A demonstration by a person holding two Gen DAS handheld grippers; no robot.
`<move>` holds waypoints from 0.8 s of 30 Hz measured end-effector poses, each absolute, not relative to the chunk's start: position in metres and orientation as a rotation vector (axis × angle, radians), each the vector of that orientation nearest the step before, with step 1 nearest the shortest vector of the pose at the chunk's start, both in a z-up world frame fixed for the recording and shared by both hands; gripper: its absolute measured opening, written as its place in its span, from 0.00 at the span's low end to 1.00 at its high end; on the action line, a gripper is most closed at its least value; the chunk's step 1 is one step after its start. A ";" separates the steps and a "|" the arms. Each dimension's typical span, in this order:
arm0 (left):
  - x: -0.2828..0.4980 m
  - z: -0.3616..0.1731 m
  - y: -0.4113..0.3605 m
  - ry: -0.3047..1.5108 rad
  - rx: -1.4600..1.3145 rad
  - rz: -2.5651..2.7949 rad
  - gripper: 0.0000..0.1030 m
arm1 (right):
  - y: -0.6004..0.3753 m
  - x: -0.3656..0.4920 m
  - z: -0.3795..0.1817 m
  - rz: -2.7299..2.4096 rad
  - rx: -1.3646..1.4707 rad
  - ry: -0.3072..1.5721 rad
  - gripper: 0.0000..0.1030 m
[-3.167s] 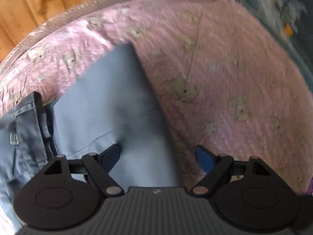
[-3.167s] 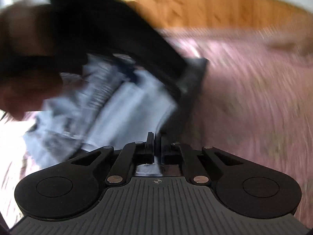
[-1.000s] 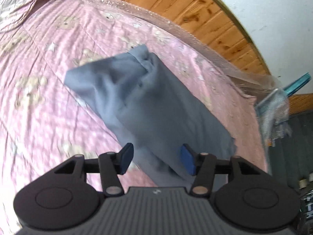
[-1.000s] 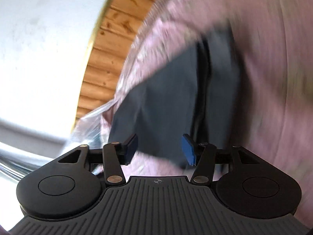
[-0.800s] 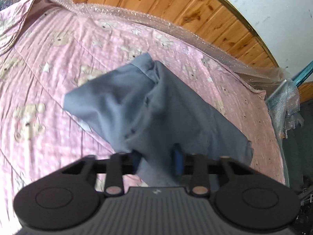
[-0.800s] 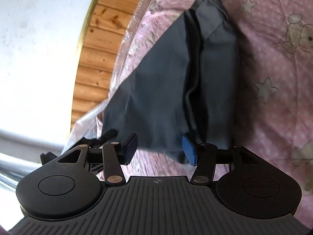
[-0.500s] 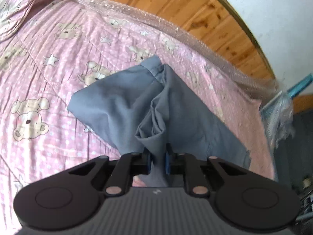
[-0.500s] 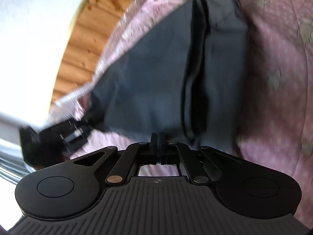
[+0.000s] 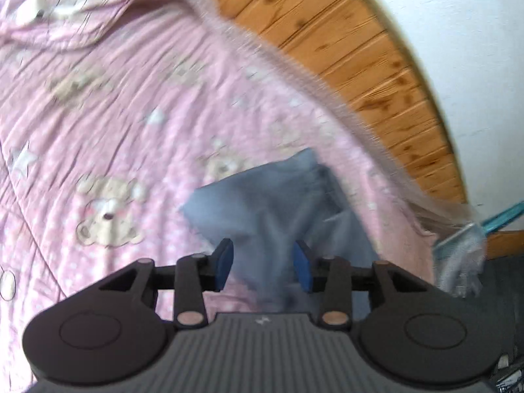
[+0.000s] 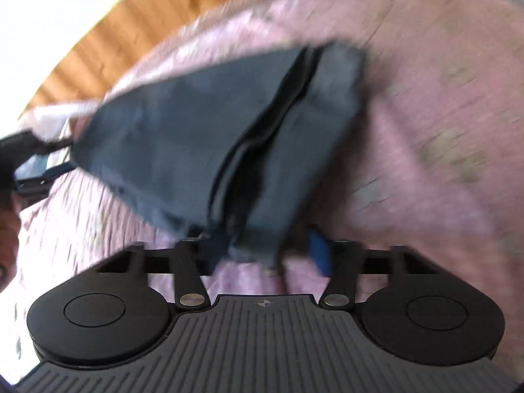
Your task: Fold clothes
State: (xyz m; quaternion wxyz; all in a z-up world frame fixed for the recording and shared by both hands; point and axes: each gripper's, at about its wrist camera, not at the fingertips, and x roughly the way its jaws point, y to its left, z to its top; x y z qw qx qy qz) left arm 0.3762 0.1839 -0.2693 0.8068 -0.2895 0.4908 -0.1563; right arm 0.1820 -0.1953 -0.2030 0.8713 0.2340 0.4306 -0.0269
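**Left wrist view: grey garment lies folded on the pink bedspread, both grippers loosened**

Left wrist and right wrist views are both blurred. A pink bedspread (image 9: 108, 104) printed with bears and stars fills most of each view, with wooden panelling (image 9: 353, 65) and a white wall (image 9: 458, 32) behind it. On the bedspread lies the grey garment (image 9: 278, 203), folded into a long narrow shape with layered edges running along it (image 10: 262, 137). The left gripper (image 9: 263, 263) has just been opening; its blue pads stand partly apart with the near end of the garment between them, not pressed. The right gripper (image 10: 270, 252) has likewise just been opening, its fingers partly apart astride the garment's other end, with cloth lying between them.
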 end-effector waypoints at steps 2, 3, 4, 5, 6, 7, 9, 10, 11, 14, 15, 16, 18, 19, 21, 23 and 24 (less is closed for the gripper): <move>0.384 -0.281 0.177 1.095 -0.553 -0.298 0.38 | -0.192 0.189 -0.207 -0.050 0.473 0.913 0.13; 0.388 -0.284 0.176 1.105 -0.528 -0.280 0.39 | -0.193 0.187 -0.205 -0.054 0.433 0.914 0.10; 0.392 -0.286 0.176 1.115 -0.511 -0.281 0.40 | -0.193 0.185 -0.201 -0.056 0.382 0.914 0.06; 0.395 -0.287 0.174 1.121 -0.486 -0.280 0.42 | -0.191 0.184 -0.197 -0.056 0.300 0.916 0.06; 0.399 -0.287 0.173 1.126 -0.462 -0.279 0.43 | -0.191 0.183 -0.194 -0.053 0.219 0.930 0.05; 0.401 -0.288 0.172 1.127 -0.441 -0.291 0.43 | -0.194 0.183 -0.193 -0.057 0.146 0.947 0.05; 0.405 -0.287 0.172 1.132 -0.412 -0.306 0.43 | -0.202 0.184 -0.195 -0.103 0.031 0.994 0.00; 0.407 -0.286 0.171 1.136 -0.401 -0.313 0.43 | -0.214 0.183 -0.197 -0.116 0.036 1.008 0.00; 0.408 -0.285 0.173 1.141 -0.398 -0.314 0.43 | -0.225 0.182 -0.196 -0.124 0.064 1.012 0.00; 0.395 -0.266 0.186 1.079 -0.429 -0.269 0.39 | -0.238 0.178 -0.173 -0.116 0.154 0.973 0.02; 0.389 -0.258 0.190 1.048 -0.441 -0.254 0.39 | -0.238 0.179 -0.163 -0.108 0.208 0.940 0.07; 0.383 -0.250 0.195 1.017 -0.455 -0.241 0.39 | -0.237 0.180 -0.152 -0.102 0.261 0.905 0.16; 0.369 -0.234 0.192 0.981 -0.520 -0.310 0.39 | -0.233 0.184 -0.135 -0.081 0.357 0.835 0.34; 0.366 -0.230 0.186 0.996 -0.525 -0.354 0.40 | -0.229 0.187 -0.131 -0.062 0.396 0.799 0.52; 0.363 -0.230 0.168 1.037 -0.499 -0.434 0.40 | -0.220 0.203 -0.136 -0.035 0.449 0.788 0.60; 0.368 -0.233 0.146 1.052 -0.406 -0.452 0.40 | -0.211 0.224 -0.156 -0.014 0.493 0.839 0.36; 0.371 -0.235 0.137 1.052 -0.337 -0.426 0.39 | -0.207 0.233 -0.169 -0.002 0.522 0.874 0.18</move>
